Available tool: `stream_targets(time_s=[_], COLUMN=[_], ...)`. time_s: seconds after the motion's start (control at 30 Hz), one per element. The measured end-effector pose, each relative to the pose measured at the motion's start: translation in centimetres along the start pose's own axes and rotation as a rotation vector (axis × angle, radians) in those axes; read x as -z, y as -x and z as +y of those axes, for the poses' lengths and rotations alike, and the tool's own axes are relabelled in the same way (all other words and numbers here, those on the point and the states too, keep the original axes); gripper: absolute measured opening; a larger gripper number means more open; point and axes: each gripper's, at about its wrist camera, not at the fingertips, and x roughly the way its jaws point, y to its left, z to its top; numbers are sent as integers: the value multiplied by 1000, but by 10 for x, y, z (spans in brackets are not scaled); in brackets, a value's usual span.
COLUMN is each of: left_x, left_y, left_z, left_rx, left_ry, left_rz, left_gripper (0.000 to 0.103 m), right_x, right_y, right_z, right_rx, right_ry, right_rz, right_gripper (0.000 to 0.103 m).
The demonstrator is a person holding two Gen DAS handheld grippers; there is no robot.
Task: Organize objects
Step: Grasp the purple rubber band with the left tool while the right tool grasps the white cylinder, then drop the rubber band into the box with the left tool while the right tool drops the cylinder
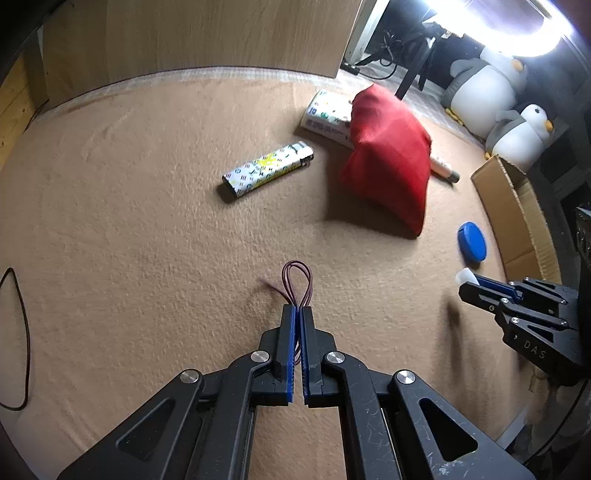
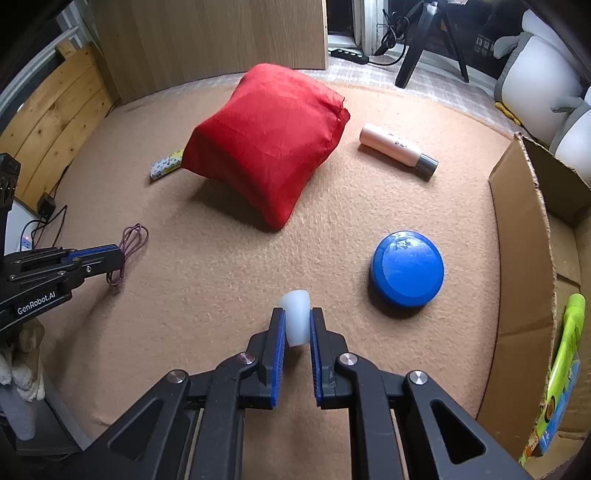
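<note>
My left gripper (image 1: 298,309) is shut on a coiled purple cable (image 1: 297,282), whose loop sticks out past the fingertips above the tan carpet; it also shows in the right wrist view (image 2: 129,245). My right gripper (image 2: 296,313) is shut on a small white cap (image 2: 296,317) and shows in the left wrist view (image 1: 471,286) at the right. A red cloth bag (image 2: 266,142) lies mid-carpet. A blue round tin (image 2: 407,268), a pink tube (image 2: 397,149) and a patterned lighter (image 1: 267,170) lie around it.
An open cardboard box (image 2: 524,280) stands at the right edge with a green packet (image 2: 563,362) inside. A patterned box (image 1: 327,112) lies behind the red bag. Wooden panels (image 1: 207,33) stand at the back. Plush penguins (image 1: 484,92) sit far right. A black cord (image 1: 20,332) lies left.
</note>
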Motion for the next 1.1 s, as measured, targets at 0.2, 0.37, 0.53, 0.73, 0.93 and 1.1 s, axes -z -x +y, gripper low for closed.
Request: stream_targets(time_s=[0.2,0.37,0.53,0.73,0.93,1.1], left_x=[-5,-17,-35,-56,-83,-95], left_y=[18,32,35,28,13,-7], left_z=[-14,-38,-82,-148,-223,-273], left_rx=[19,54,101,163,223,243], left_ry=[-25,-56,-116,-177,-224,-267], left_rz=[-27,-53,-78,-98,-107,-88], left_gripper=[2,2,2,2,2,2], right_x=[3,3,2,-1,-3,-3], right_y=[20,42,68,95,107,106], right_z=[-6,-23,-51,-101,-157,-194], right_rx=[-12,-6,23,71,98,109], right_ry=[-15,-39,-69,-118,-181,-223], right_rz=[-35,-71,-116,-159,-178,-176], right_gripper=[12,11,12,12,12,12])
